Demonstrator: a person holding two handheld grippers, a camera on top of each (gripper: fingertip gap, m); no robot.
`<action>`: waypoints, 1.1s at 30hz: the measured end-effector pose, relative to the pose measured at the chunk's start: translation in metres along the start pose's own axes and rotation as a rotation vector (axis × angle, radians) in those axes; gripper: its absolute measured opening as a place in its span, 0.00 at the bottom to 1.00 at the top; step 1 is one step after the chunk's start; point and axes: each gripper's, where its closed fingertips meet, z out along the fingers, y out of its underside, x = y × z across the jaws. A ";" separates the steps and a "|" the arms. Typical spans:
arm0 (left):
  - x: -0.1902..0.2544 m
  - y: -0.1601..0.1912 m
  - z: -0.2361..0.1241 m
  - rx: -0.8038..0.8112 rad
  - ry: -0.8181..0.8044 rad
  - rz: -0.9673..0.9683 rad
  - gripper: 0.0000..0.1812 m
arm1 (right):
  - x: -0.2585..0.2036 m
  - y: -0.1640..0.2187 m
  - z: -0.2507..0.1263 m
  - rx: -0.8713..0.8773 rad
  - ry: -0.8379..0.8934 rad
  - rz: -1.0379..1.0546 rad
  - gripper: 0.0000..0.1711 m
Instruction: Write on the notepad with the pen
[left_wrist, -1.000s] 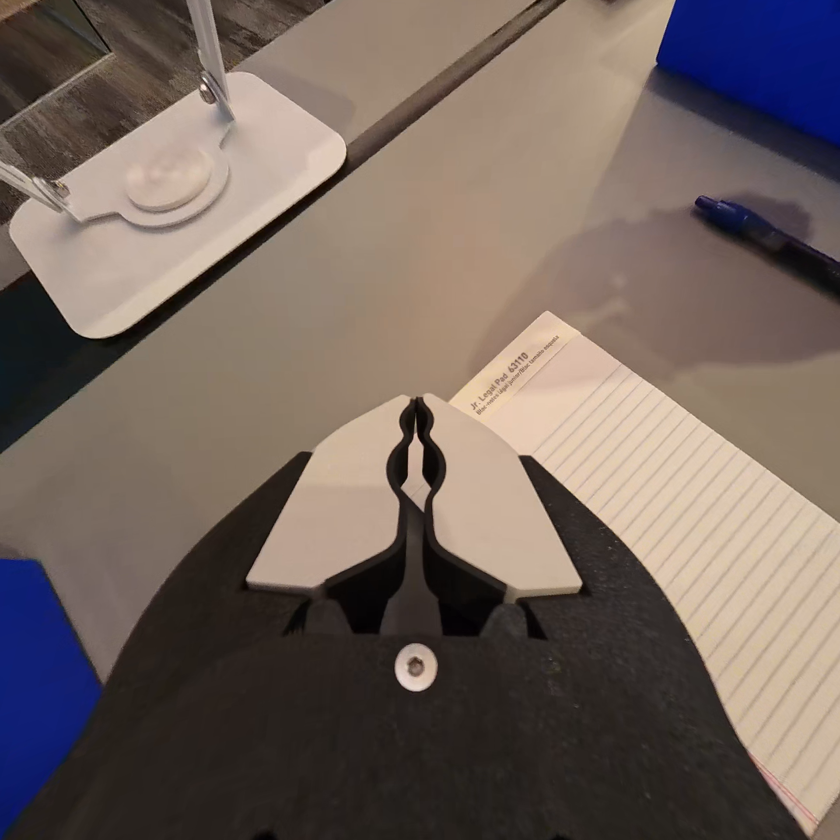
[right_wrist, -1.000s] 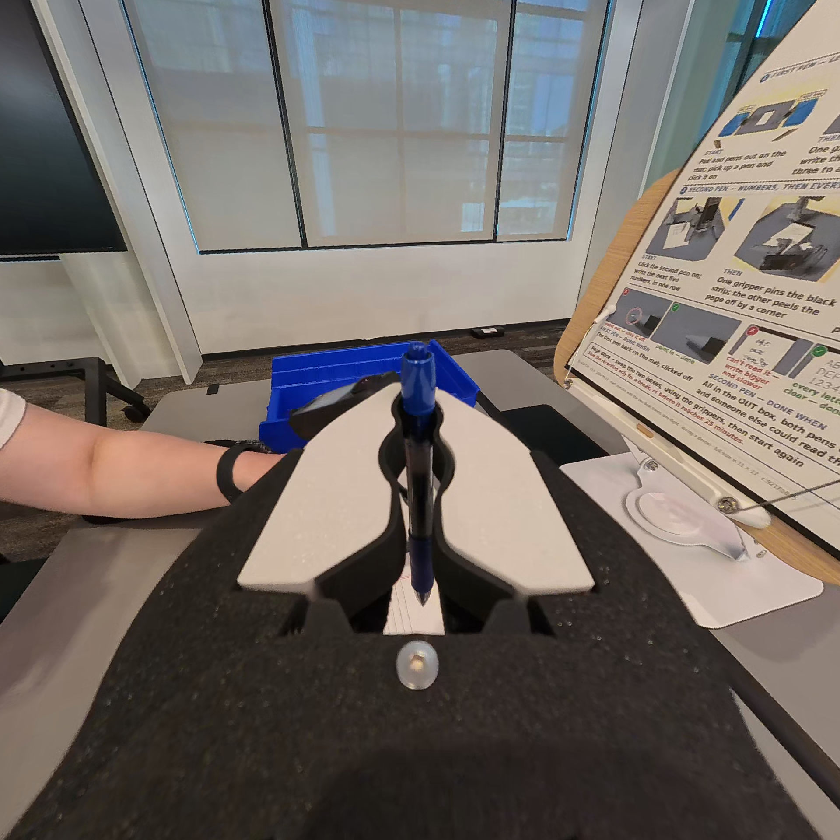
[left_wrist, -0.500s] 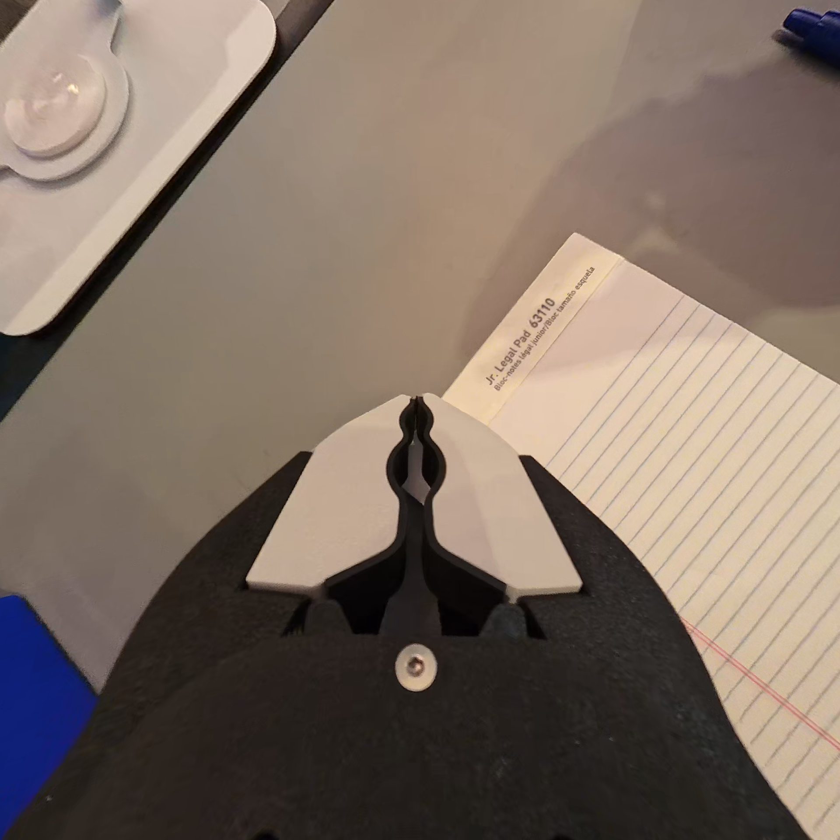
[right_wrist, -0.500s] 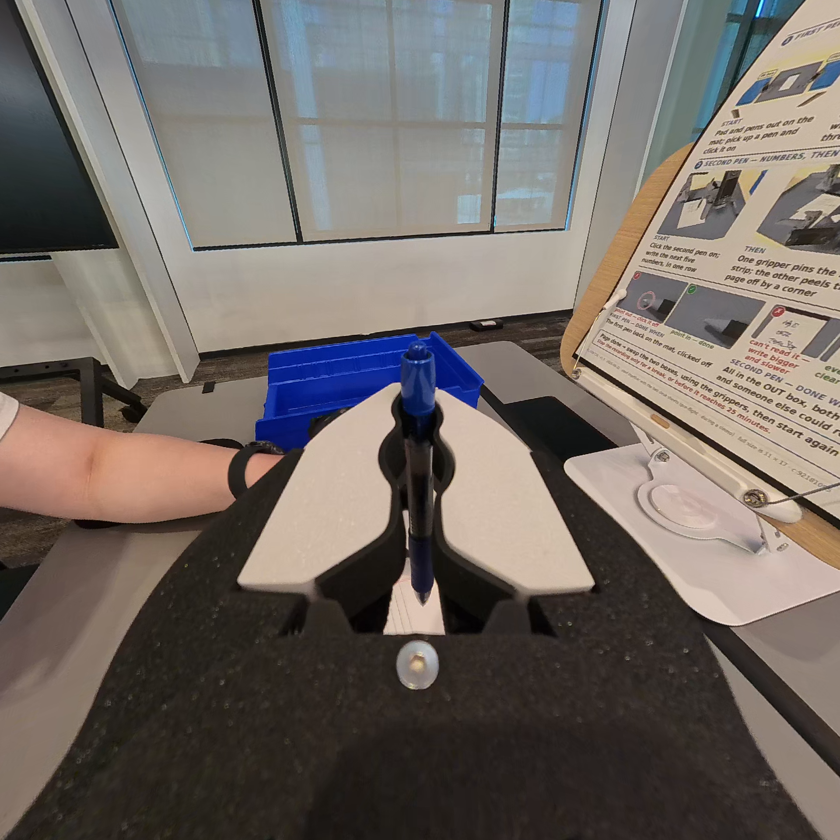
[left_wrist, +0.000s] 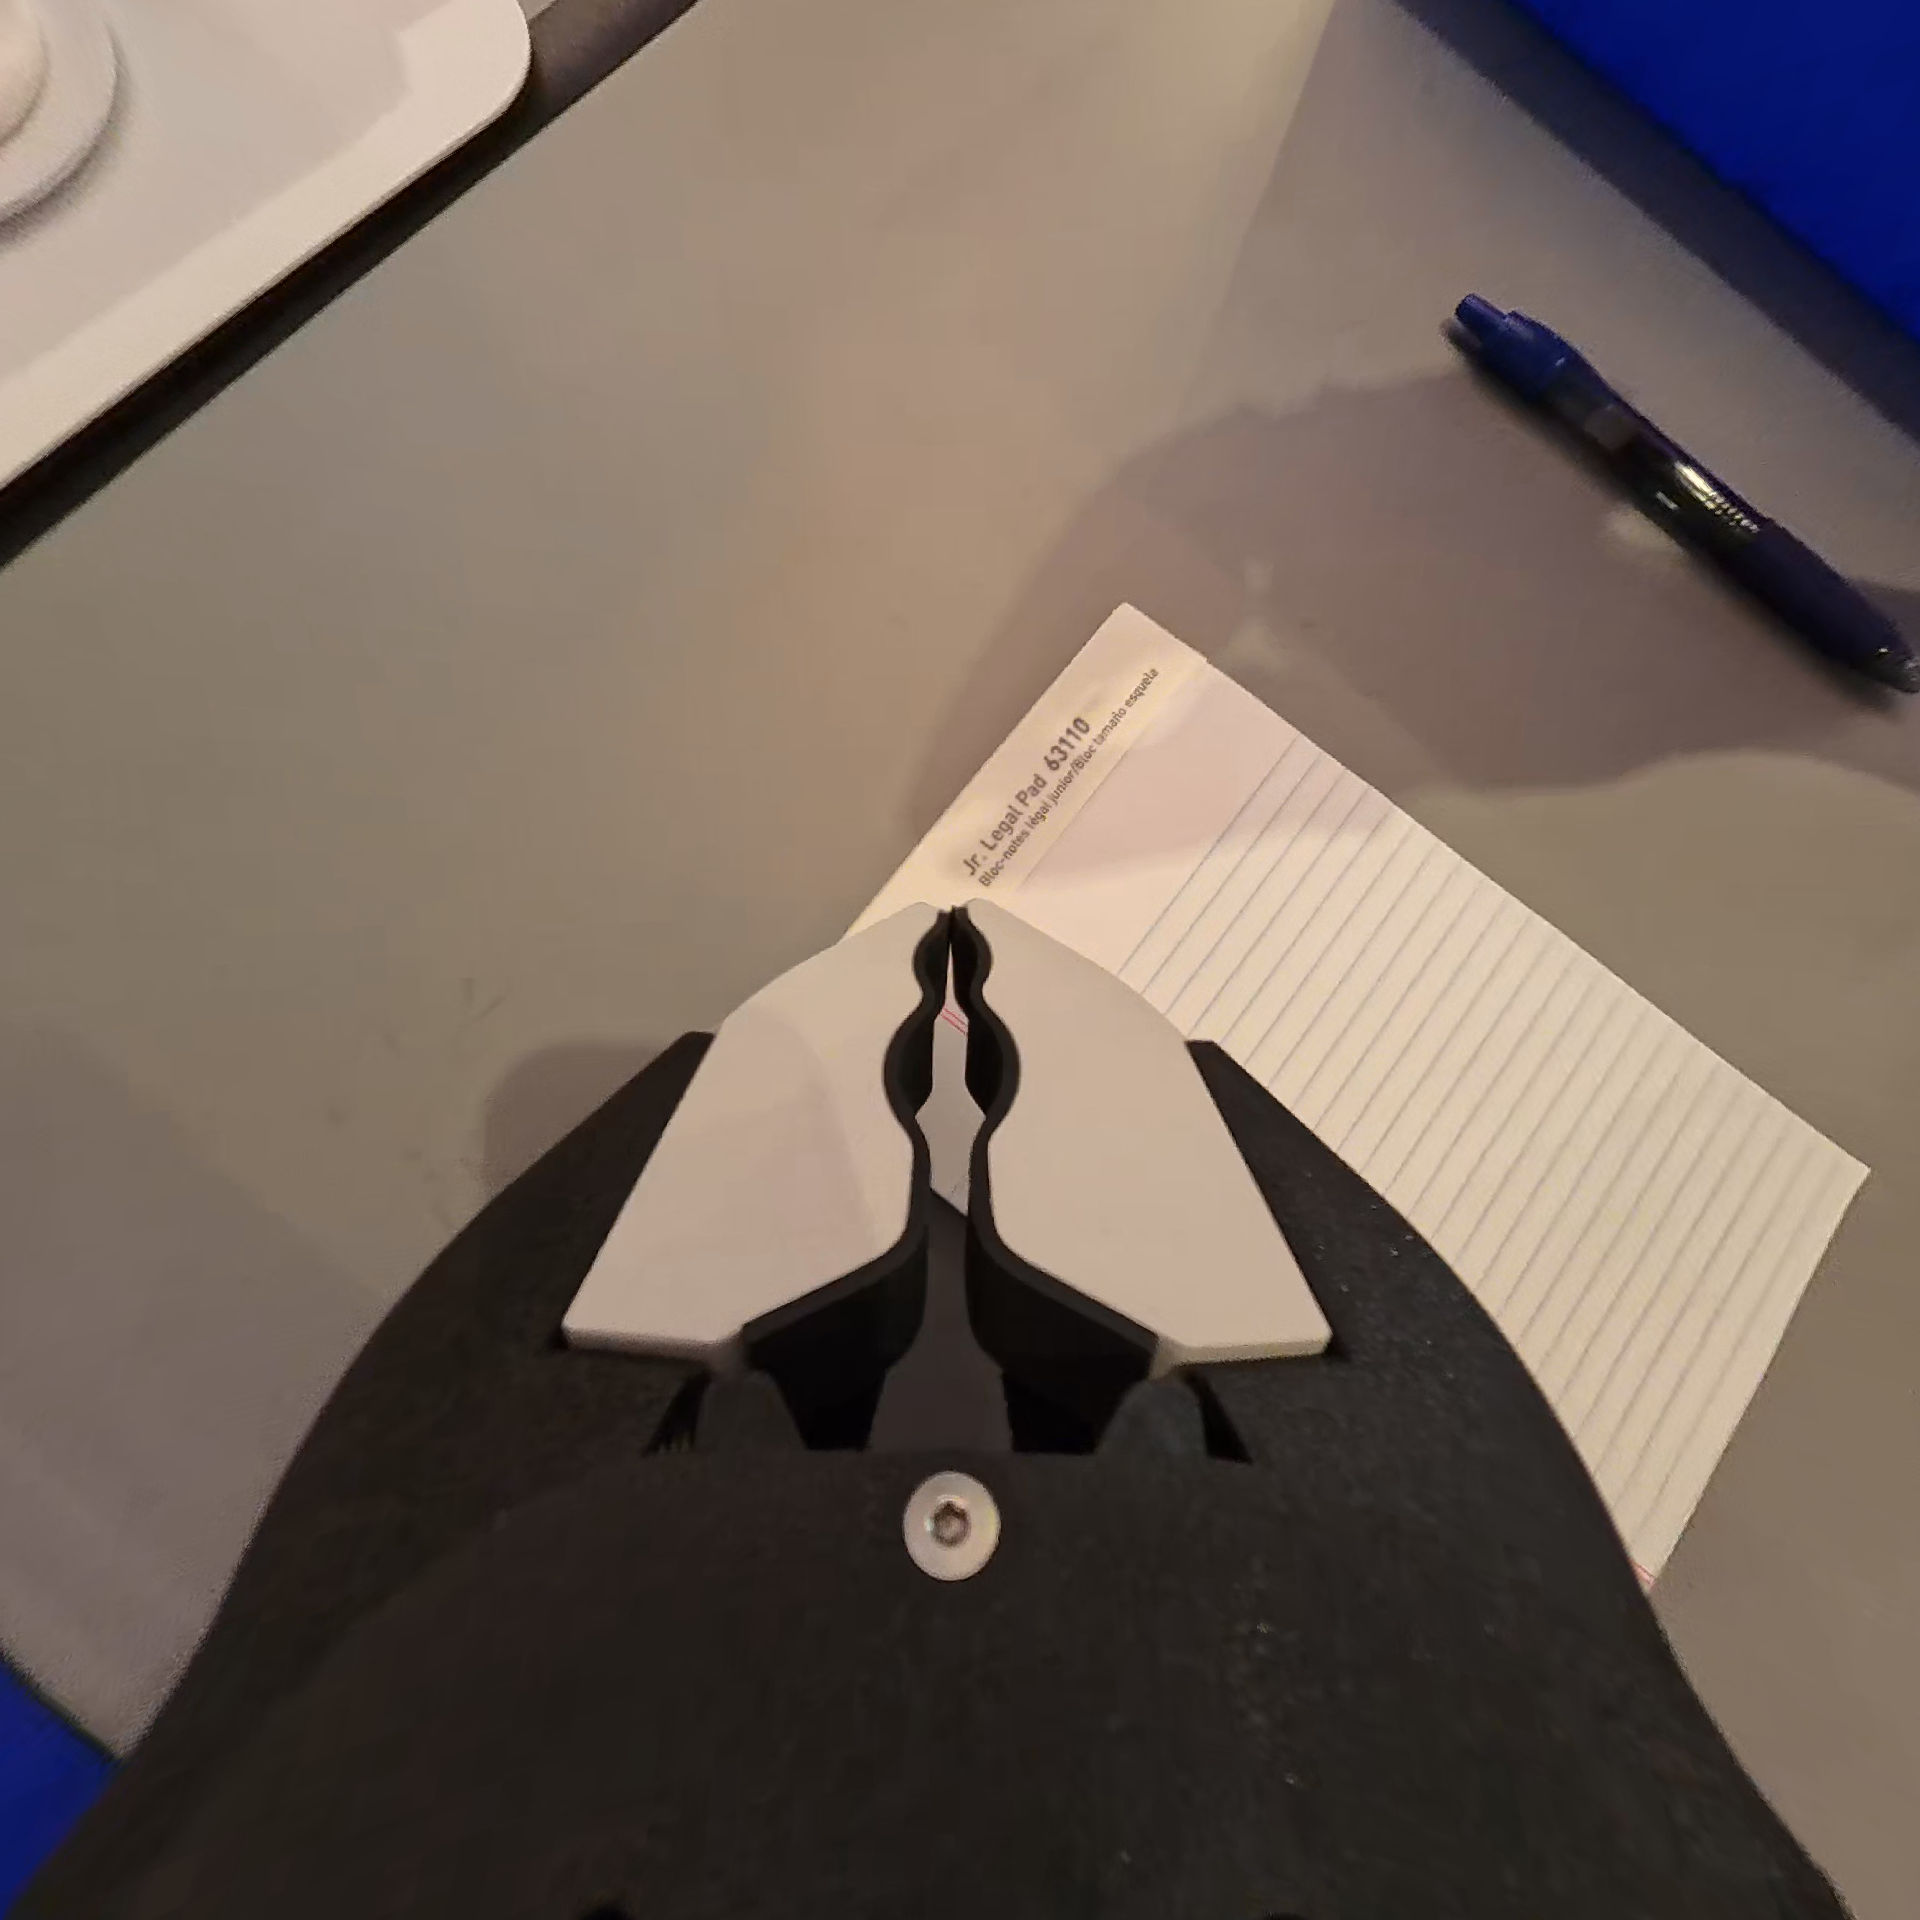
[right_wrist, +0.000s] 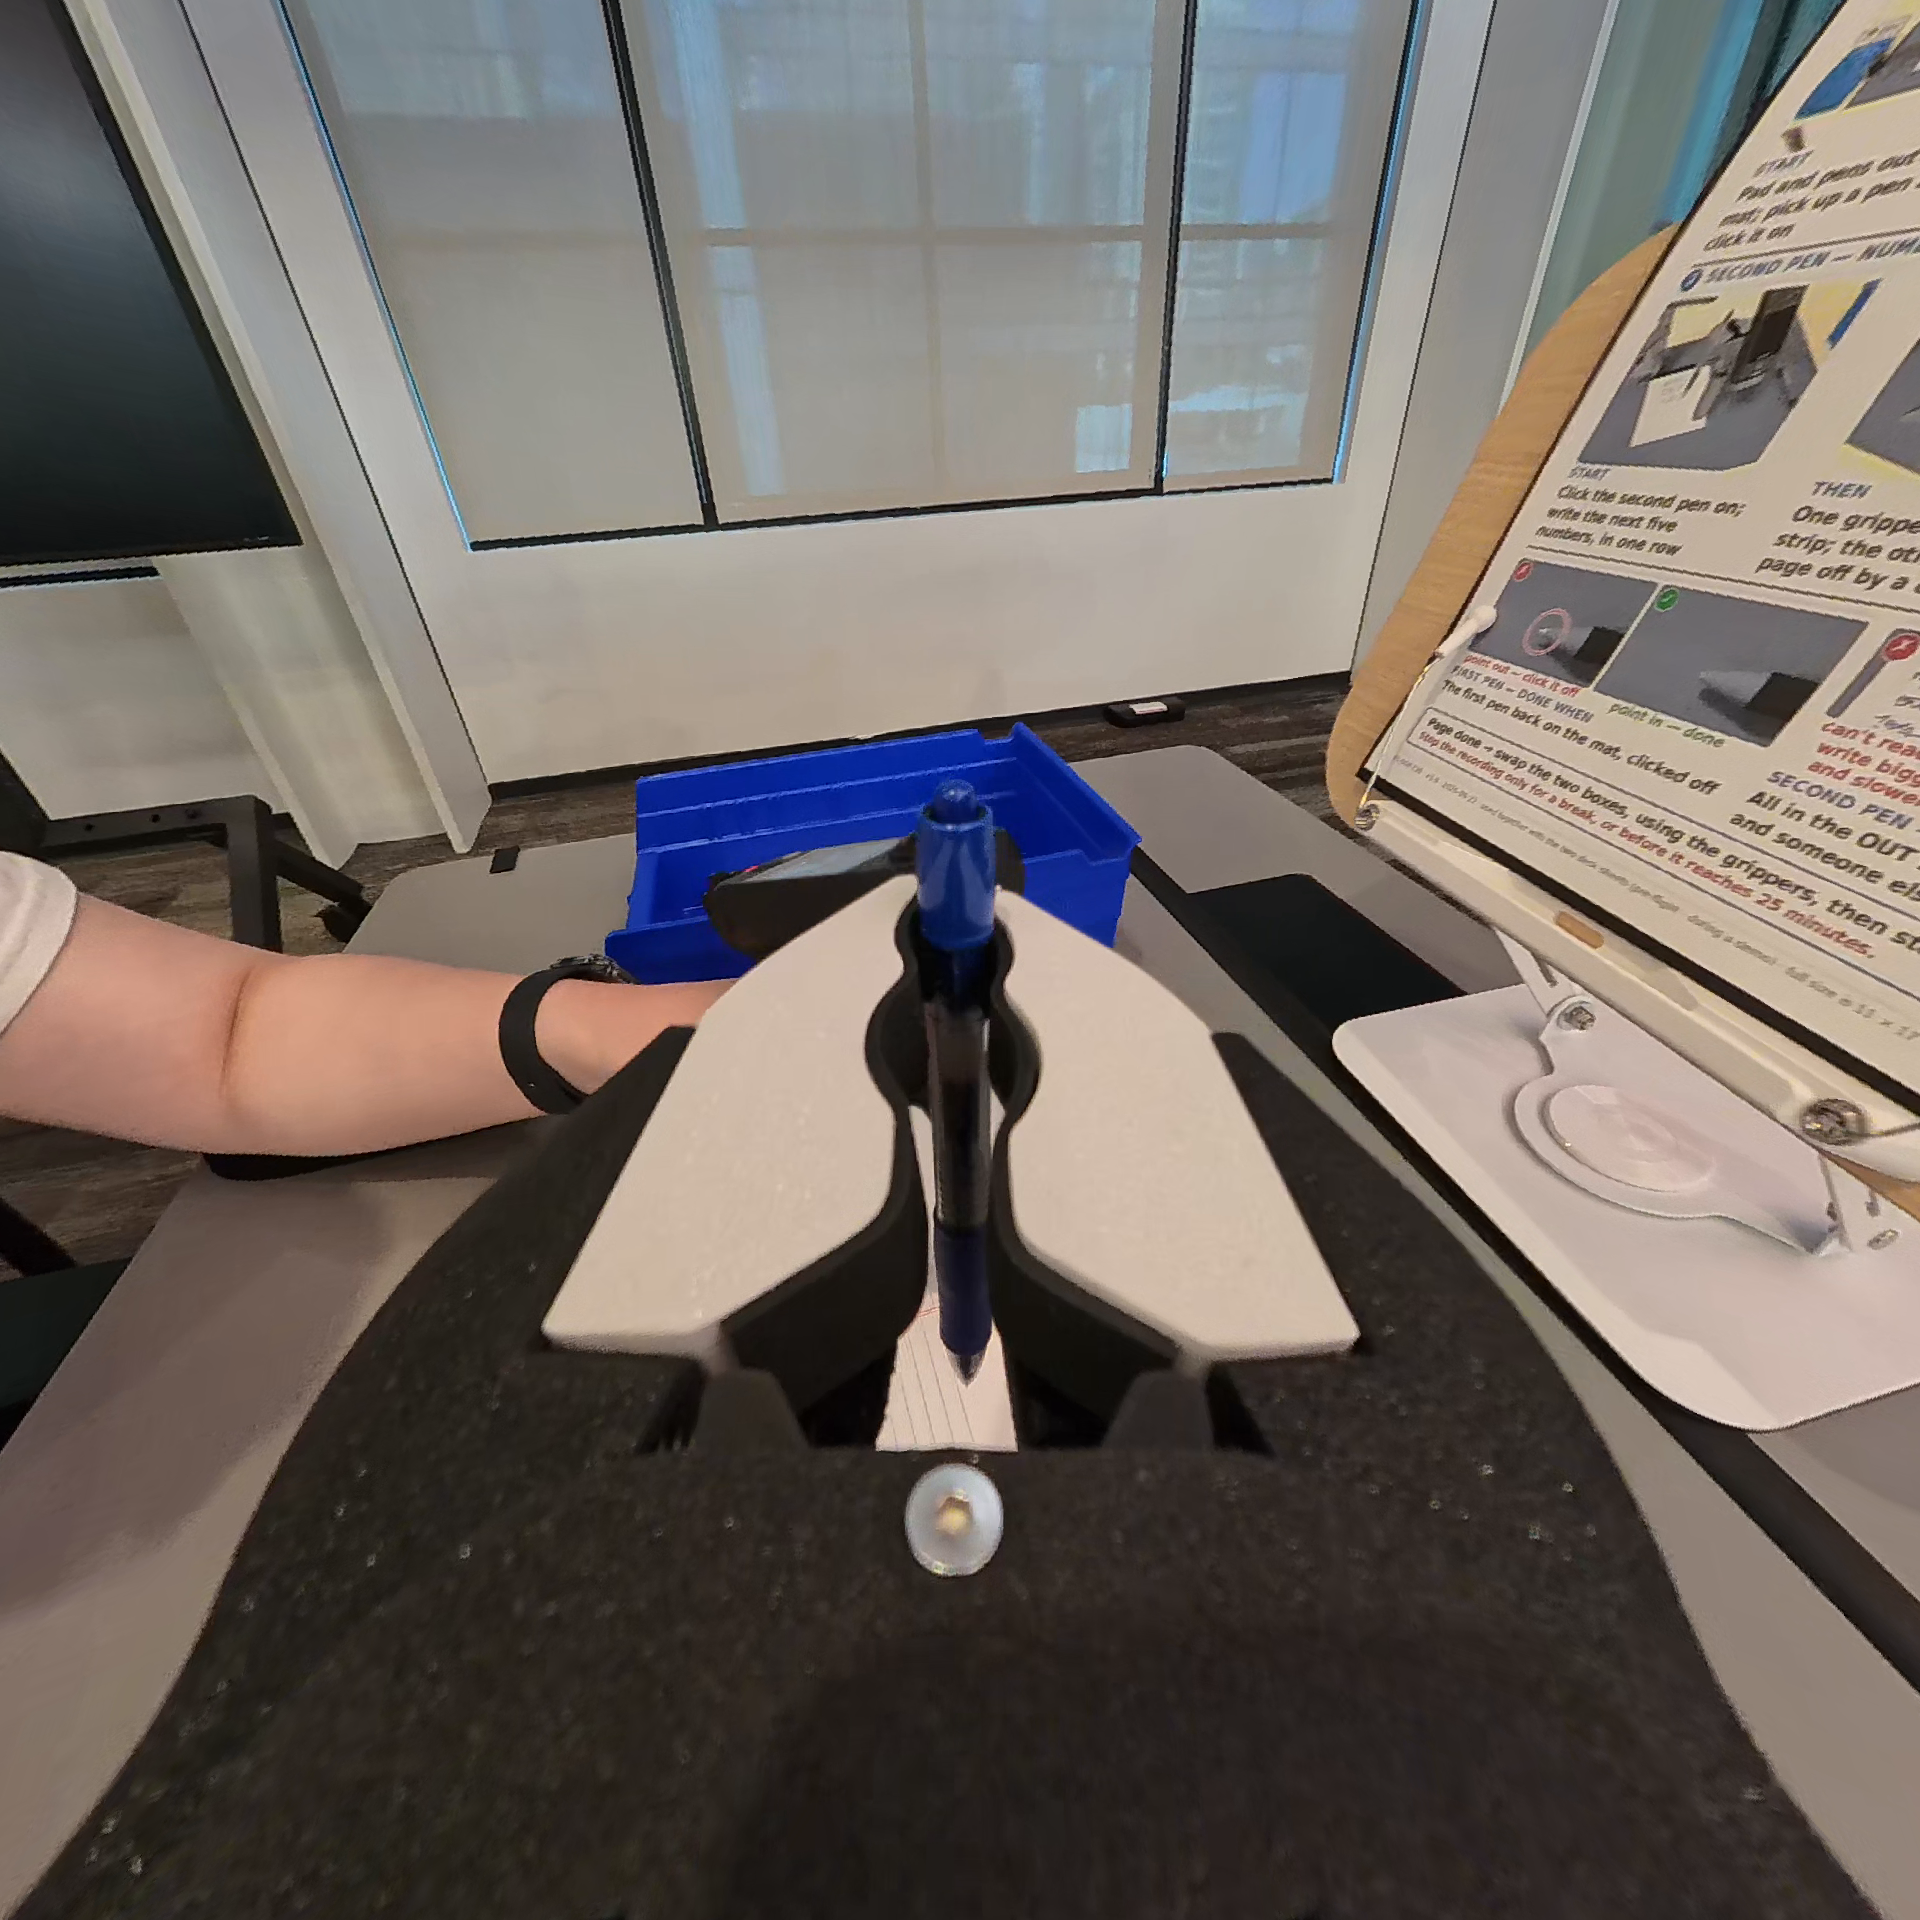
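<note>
A white lined notepad (left_wrist: 1403, 1039) lies on the grey table. My left gripper (left_wrist: 953, 914) is shut and empty, with its tips over the pad's top left corner by the binding strip. My right gripper (right_wrist: 956, 914) is shut on a blue pen (right_wrist: 956, 1091), held upright between the fingers, clicker end up. The pen's tip points down at a strip of lined paper (right_wrist: 935, 1403) seen through the gap below. A second blue pen (left_wrist: 1683, 488) lies on the table beyond the pad, at the right of the left wrist view.
A blue bin (right_wrist: 862, 831) stands behind the right gripper, and a blue edge (left_wrist: 1714, 125) shows at the top right of the left wrist view. A white stand base (right_wrist: 1621, 1174) holds an instruction board (right_wrist: 1714, 520) at the right. A person's forearm (right_wrist: 312, 1039) reaches in from the left. There is about 20 centimeters between the tips of the two grippers.
The left gripper has shifted over the pad's top left corner and the view has turned, so the spare pen shows in full. The right gripper with the pen has moved slightly toward the stand.
</note>
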 end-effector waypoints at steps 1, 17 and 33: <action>-0.001 0.000 -0.001 0.006 0.002 0.000 0.00 | -0.001 0.002 0.002 -0.007 -0.008 0.003 0.03; -0.017 0.020 0.004 -0.054 -0.017 0.016 0.00 | -0.004 0.012 0.008 -0.039 -0.048 0.024 0.03; -0.017 0.019 0.004 -0.025 0.017 -0.025 0.00 | -0.013 0.054 0.036 0.155 -0.072 0.103 0.03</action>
